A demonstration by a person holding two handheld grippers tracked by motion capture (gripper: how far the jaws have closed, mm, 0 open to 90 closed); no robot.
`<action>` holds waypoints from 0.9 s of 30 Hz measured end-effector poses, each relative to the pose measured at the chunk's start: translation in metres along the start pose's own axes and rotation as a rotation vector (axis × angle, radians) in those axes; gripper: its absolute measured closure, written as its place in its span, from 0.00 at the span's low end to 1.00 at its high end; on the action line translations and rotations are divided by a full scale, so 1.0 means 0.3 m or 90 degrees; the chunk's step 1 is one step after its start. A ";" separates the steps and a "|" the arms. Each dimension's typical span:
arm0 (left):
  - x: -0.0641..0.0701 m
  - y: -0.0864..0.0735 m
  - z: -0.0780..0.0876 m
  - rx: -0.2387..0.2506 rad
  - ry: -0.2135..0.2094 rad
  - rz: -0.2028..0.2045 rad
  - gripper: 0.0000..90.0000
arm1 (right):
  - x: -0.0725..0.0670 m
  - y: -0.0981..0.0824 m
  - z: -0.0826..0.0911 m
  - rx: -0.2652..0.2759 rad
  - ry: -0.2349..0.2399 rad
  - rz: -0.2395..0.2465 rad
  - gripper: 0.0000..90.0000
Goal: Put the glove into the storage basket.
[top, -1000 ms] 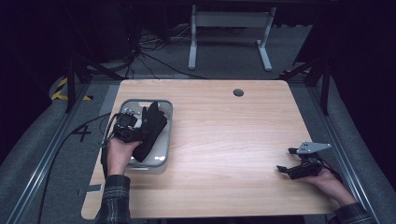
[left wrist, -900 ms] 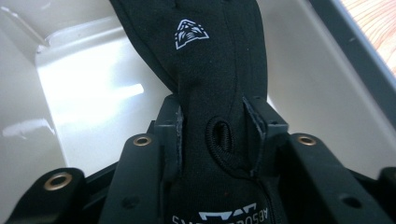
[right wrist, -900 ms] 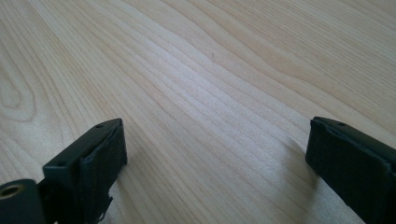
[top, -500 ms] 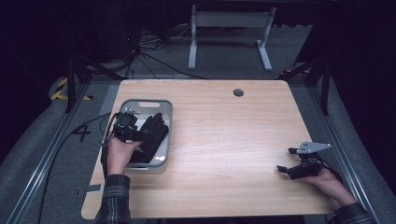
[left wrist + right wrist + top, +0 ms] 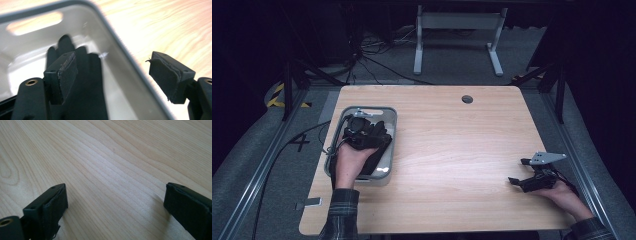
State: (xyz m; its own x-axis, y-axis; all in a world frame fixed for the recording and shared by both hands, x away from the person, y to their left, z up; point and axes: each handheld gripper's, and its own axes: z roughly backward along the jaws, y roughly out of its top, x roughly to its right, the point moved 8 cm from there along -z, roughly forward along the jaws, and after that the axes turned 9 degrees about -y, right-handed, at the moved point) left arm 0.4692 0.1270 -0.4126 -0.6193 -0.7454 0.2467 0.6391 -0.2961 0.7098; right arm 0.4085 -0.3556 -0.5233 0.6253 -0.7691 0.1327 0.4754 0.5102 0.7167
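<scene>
Black glove [image 5: 86, 82] lies in the grey tray [image 5: 388, 131] by the table's left edge, beneath the left gripper [image 5: 117, 75], whose jaws, just opening, stand wide and empty.

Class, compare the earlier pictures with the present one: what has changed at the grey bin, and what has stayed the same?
The left claw has just been opening and has let go of the black glove, which now lies in the grey bin; earlier it was held up above the bin. The claw has drawn back toward the person, nothing between its pads. The right claw rests open on the table, unmoved.
</scene>
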 end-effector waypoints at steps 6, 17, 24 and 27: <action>0.097 0.040 -0.028 0.012 -0.032 -0.023 0.26 | 0.000 0.000 0.000 0.000 0.000 0.000 0.06; 0.241 0.062 -0.113 0.008 -0.078 -0.060 0.25 | 0.000 0.000 0.000 0.000 0.000 0.000 0.06; 0.334 0.050 -0.190 -0.010 -0.099 -0.088 0.23 | 0.000 0.000 0.000 0.000 0.000 0.000 0.06; 0.369 0.041 -0.219 -0.016 -0.109 -0.098 0.22 | 0.000 0.000 0.000 0.000 0.000 0.000 0.06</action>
State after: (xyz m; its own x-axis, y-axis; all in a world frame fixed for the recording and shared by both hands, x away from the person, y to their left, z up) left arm 0.4384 0.0015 -0.4197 -0.7770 -0.5791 0.2469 0.5412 -0.4142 0.7318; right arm 0.4085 -0.3556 -0.5233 0.6253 -0.7690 0.1328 0.4754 0.5104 0.7165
